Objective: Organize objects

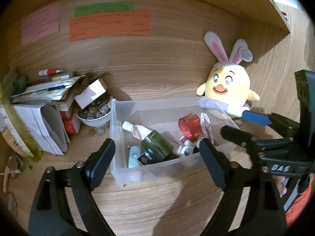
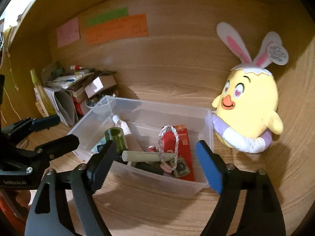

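Note:
A clear plastic bin (image 1: 157,167) (image 2: 149,184) stands on the wooden desk. It holds a green jar (image 1: 156,145) (image 2: 116,139), a pink tube with a white cap (image 1: 135,129), a red packet (image 1: 190,127) (image 2: 183,143), a braided cord (image 2: 167,141), a pale stick (image 2: 147,156) and small items. My left gripper (image 1: 157,161) is open and empty, just in front of the bin's near wall. My right gripper (image 2: 155,163) is open and empty at the bin's near edge; it also shows in the left wrist view (image 1: 244,125). The left gripper shows in the right wrist view (image 2: 53,131).
A yellow chick plush with bunny ears (image 1: 226,90) (image 2: 248,106) leans against the bin's far right corner. At the left stand a pile of papers and books (image 1: 45,98), a small box (image 1: 90,93) and a white bowl of stones (image 1: 94,114). Coloured notes (image 1: 108,25) hang on the back wall.

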Demonstrator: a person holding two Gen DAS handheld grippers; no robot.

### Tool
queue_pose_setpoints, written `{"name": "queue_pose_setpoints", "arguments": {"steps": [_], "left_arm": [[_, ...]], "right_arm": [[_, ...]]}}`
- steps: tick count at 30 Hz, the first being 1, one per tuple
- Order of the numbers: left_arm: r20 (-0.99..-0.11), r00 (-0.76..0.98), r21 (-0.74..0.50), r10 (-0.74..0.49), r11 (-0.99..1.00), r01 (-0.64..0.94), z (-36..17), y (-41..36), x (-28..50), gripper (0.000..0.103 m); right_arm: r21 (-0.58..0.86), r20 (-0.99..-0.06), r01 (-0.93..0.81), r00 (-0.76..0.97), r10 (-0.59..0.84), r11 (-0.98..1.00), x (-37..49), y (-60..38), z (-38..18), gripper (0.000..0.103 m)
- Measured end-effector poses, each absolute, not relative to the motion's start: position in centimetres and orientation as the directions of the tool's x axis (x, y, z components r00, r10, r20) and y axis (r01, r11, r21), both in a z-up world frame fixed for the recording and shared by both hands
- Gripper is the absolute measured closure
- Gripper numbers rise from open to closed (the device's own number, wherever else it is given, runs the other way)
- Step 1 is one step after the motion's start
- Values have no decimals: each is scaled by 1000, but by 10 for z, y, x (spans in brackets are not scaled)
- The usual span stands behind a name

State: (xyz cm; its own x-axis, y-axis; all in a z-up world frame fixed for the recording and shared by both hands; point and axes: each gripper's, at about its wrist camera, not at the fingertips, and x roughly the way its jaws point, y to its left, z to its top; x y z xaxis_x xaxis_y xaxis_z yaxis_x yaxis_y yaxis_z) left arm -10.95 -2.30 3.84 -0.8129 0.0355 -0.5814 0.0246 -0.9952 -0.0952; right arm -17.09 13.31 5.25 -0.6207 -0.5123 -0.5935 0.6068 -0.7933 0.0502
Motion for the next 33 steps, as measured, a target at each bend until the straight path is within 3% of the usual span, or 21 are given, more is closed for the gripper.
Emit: {"name": "queue_pose_setpoints", "arguments": {"steps": [6, 33], "left_arm": [[-573, -819, -84, 19, -996, 35, 38, -23, -98, 9], [-596, -803, -115, 31, -992, 47, 25, -22, -84, 7]], "right_arm": [[50, -566, 583, -653, -503, -811, -156, 149, 59, 14], [32, -555, 602, -653, -515, -798, -120, 156, 55, 13]]}}
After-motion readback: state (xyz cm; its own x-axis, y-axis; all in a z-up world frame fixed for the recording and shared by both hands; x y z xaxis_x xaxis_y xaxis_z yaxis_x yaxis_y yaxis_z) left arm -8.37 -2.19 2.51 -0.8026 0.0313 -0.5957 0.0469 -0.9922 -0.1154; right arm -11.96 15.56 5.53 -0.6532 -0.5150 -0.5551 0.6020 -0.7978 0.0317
